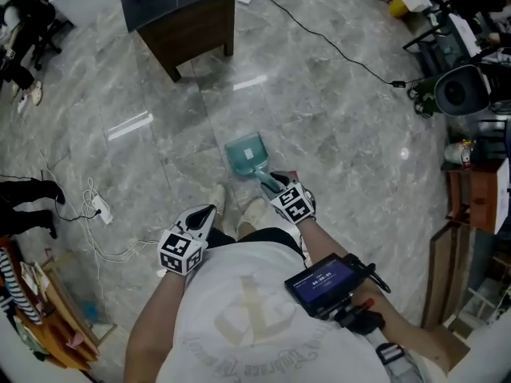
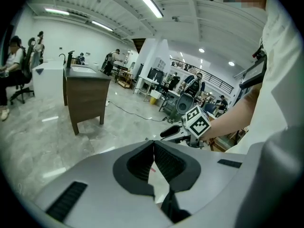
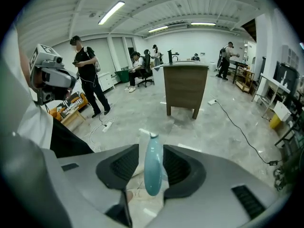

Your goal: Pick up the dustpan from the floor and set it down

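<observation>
A teal dustpan (image 1: pixel 246 155) lies on the grey marble floor, just ahead of the person's feet, with its handle (image 1: pixel 269 181) pointing back toward them. My right gripper (image 1: pixel 279 185) reaches down to that handle. In the right gripper view the handle (image 3: pixel 153 167) stands between the jaws of the right gripper (image 3: pixel 152 161), which are open with a small gap at the left pad. My left gripper (image 1: pixel 210 211) hovers to the left over a shoe. Its pads meet at the tip of the left gripper (image 2: pixel 153 144), with nothing held.
A dark wooden cabinet (image 1: pixel 180 22) stands ahead on the floor. A black cable (image 1: pixel 335 50) runs across the floor to the right. A power strip with white cords (image 1: pixel 100 210) lies at the left. A wooden shelf (image 1: pixel 471 198) and gear crowd the right edge.
</observation>
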`<control>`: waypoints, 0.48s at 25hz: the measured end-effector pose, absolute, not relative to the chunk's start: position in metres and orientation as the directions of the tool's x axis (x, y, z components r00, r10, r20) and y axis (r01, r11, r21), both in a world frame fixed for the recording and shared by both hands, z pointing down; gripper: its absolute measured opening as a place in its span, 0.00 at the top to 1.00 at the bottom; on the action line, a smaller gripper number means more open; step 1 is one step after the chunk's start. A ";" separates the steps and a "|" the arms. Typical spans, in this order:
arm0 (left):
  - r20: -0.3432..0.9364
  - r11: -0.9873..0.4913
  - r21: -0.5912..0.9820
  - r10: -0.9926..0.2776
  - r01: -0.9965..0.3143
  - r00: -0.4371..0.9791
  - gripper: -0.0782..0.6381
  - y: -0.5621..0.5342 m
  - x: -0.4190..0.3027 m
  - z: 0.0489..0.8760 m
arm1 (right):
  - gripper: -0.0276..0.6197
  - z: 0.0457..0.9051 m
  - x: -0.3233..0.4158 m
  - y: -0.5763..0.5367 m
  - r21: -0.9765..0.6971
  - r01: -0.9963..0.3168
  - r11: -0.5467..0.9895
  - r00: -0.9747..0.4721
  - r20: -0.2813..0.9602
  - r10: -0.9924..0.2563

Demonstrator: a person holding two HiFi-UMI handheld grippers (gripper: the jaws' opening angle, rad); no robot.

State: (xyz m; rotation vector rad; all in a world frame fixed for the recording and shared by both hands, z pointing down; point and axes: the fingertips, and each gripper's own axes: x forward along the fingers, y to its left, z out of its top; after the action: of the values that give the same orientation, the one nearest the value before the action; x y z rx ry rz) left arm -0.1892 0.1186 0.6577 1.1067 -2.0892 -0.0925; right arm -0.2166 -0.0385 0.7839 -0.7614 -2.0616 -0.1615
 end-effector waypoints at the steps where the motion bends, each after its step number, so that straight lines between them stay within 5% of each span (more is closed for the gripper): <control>1: 0.590 0.631 0.386 -0.729 -0.672 -0.346 0.87 0.122 -0.189 0.658 | 0.69 0.789 -0.220 -0.038 -0.169 0.573 0.802 -0.393 0.802 0.450; 12: 0.608 0.721 0.393 -0.669 -0.571 -0.426 0.87 0.157 -0.183 0.664 | 0.61 0.829 -0.244 -0.015 -0.205 0.593 0.779 -0.292 0.846 0.445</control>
State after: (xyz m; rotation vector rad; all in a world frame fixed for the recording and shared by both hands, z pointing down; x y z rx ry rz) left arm -0.1830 0.1569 0.6636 0.9362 -2.1415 -0.1607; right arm -0.2436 -0.0149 0.8294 -0.7847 -1.9370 -0.1793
